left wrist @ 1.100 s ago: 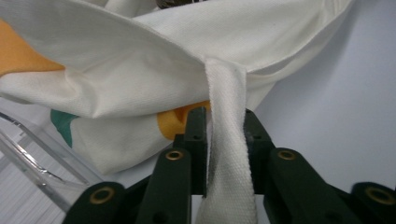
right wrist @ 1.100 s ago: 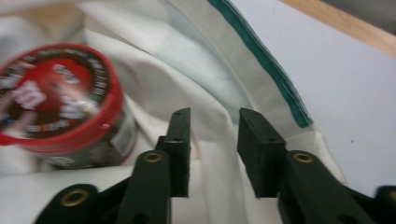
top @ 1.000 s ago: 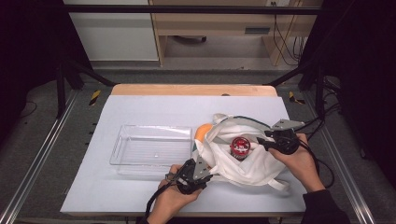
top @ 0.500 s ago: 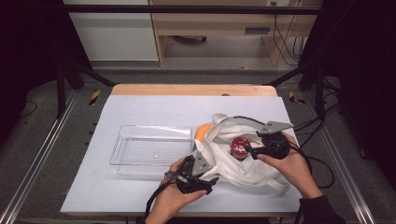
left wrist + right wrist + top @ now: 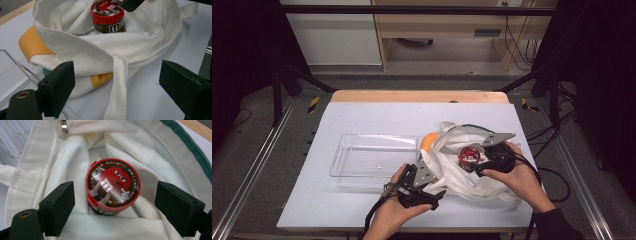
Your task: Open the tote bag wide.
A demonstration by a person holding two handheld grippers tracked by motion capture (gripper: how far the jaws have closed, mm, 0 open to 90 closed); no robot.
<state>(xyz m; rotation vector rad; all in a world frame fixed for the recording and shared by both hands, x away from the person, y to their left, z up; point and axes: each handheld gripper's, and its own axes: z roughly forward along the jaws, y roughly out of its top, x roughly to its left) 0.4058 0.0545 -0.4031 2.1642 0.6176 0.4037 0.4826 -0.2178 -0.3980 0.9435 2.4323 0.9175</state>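
Red-lidded candy tub (image 5: 112,186) upright inside white cloth bag (image 5: 462,172), on table (image 5: 362,120) just right of clear tray (image 5: 374,157). Right gripper (image 5: 115,207) just been opening, jaws wide either side of tub, no contact. Left gripper (image 5: 116,90) likewise opening, wide over bag strap (image 5: 118,87), nothing held.

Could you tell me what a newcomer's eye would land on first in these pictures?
First, the red-lidded candy jar standing inside the open white cloth bag, right of the table's centre. The right tool hangs over it with jaws wide apart, while the left tool is open near the bag's front edge. A clear plastic tray lies left of the bag.
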